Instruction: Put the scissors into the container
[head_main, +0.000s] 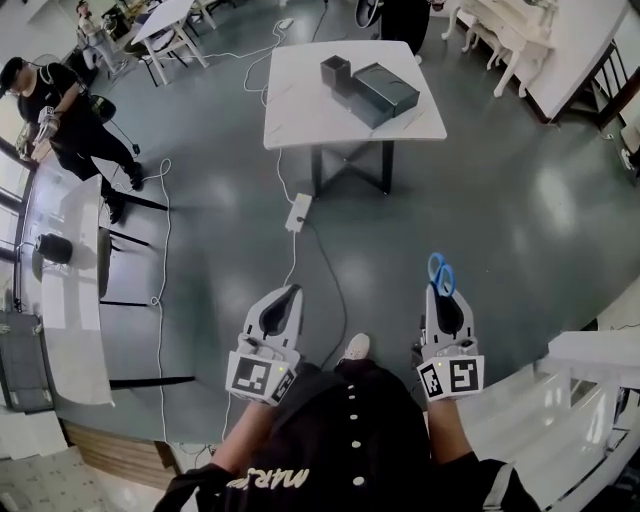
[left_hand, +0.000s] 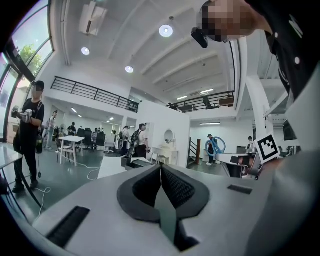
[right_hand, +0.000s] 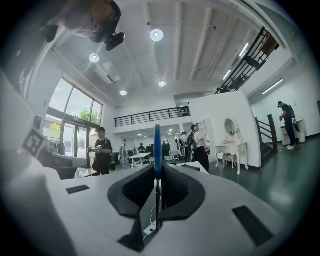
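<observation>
Left gripper (head_main: 293, 292) jaws together, empty | right gripper (head_main: 443, 293) clamped on scissors (head_main: 441, 272) | floor (head_main: 480, 200) open ahead to table (head_main: 300, 110) edge, cable (head_main: 325, 260) between

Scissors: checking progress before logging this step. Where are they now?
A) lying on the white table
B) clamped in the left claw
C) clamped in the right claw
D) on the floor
C: the blue-handled scissors stick out from the right claw, whose jaws pinch the blades.

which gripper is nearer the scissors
Right. The right gripper is clamped on the scissors, handles poking out ahead; the left gripper is apart, off to their left, empty.
</observation>
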